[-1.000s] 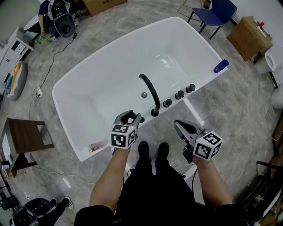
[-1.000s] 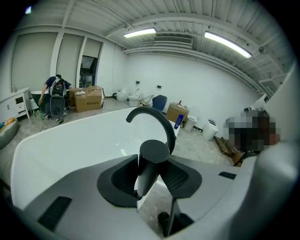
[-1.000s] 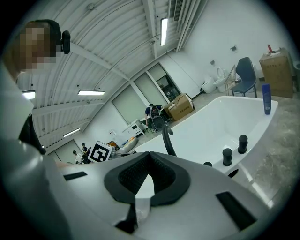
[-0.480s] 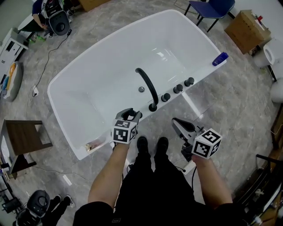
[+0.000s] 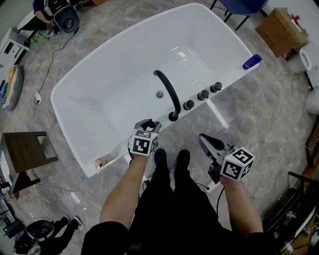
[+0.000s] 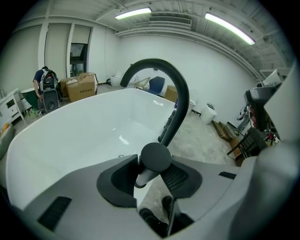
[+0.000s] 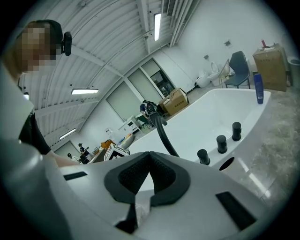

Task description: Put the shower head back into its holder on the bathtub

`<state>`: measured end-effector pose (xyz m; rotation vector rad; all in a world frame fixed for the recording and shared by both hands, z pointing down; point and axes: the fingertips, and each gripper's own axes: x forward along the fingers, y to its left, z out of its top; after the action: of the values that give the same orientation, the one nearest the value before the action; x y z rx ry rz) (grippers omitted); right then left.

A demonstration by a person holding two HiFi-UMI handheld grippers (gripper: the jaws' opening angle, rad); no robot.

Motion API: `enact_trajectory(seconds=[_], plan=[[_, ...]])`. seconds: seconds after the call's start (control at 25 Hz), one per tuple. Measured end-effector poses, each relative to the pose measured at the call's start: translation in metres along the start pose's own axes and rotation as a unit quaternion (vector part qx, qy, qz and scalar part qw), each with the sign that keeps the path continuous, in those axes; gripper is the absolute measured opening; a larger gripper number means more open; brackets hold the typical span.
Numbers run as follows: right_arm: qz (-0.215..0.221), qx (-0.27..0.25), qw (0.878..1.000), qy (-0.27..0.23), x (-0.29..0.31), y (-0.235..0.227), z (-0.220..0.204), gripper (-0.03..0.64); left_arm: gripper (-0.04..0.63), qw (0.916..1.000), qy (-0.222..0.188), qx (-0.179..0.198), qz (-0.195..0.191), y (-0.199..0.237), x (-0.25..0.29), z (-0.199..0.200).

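Note:
The white bathtub (image 5: 99,79) lies ahead of me, with a curved black spout (image 5: 167,92) and three black knobs (image 5: 203,95) on its near rim. My left gripper (image 5: 148,125) hangs just over that rim, left of the spout's base. It is shut on the shower head (image 6: 154,158), a short grey stem with a round black top, held upright between the pads (image 6: 117,180). My right gripper (image 5: 207,142) is over the floor beside the tub, shut and empty, its tips (image 7: 150,157) meeting. In the right gripper view a dark oval opening (image 7: 226,163) shows in the rim near the knobs.
A blue bottle (image 5: 250,61) lies on the tub's far right corner. A cardboard box (image 5: 279,22) and a toilet (image 5: 313,60) stand at the right, a wooden stool (image 5: 25,149) at the left. A person (image 5: 50,7) crouches at the far left. My shoes (image 5: 169,159) are by the tub.
My left gripper has sunk toward the tub's rim with the shower head still in it. The right gripper has hardly moved.

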<state>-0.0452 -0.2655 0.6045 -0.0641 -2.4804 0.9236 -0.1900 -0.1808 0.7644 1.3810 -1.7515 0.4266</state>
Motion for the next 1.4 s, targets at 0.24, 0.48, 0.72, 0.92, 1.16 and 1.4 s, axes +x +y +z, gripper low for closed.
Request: enact_trajectory(seconds=[0.24,0.48,0.72,0.92,1.16,1.4], plan=[[0.001,0.004,1.000,-0.005,0.000,-0.001,0.003,0.018,0.158,1.0000,0.006,0.005,-0.002,-0.001,0.004,-0.004],[0.002,0.003,1.000,-0.006,-0.002,0.002,0.007,0.017,0.164,0.9996,0.017,0.023,-0.001,-0.005,0.009,-0.007],[0.010,-0.007,1.000,-0.019,-0.010,0.007,0.024,0.017,0.238,0.9995,0.014,0.024,0.011,-0.007,-0.001,-0.004],[0.016,-0.008,0.999,-0.029,-0.022,0.002,0.037,0.017,0.256,0.9993,-0.003,0.025,0.028,-0.010,-0.016,0.014],[0.041,-0.010,0.998,-0.041,-0.017,0.012,0.049,0.017,0.258,0.9989,-0.028,0.021,0.030,-0.014,-0.050,0.032],[0.081,-0.022,0.995,-0.049,-0.006,0.030,0.058,0.017,0.244,0.9975,-0.059,0.021,0.034,-0.018,-0.084,0.046]])
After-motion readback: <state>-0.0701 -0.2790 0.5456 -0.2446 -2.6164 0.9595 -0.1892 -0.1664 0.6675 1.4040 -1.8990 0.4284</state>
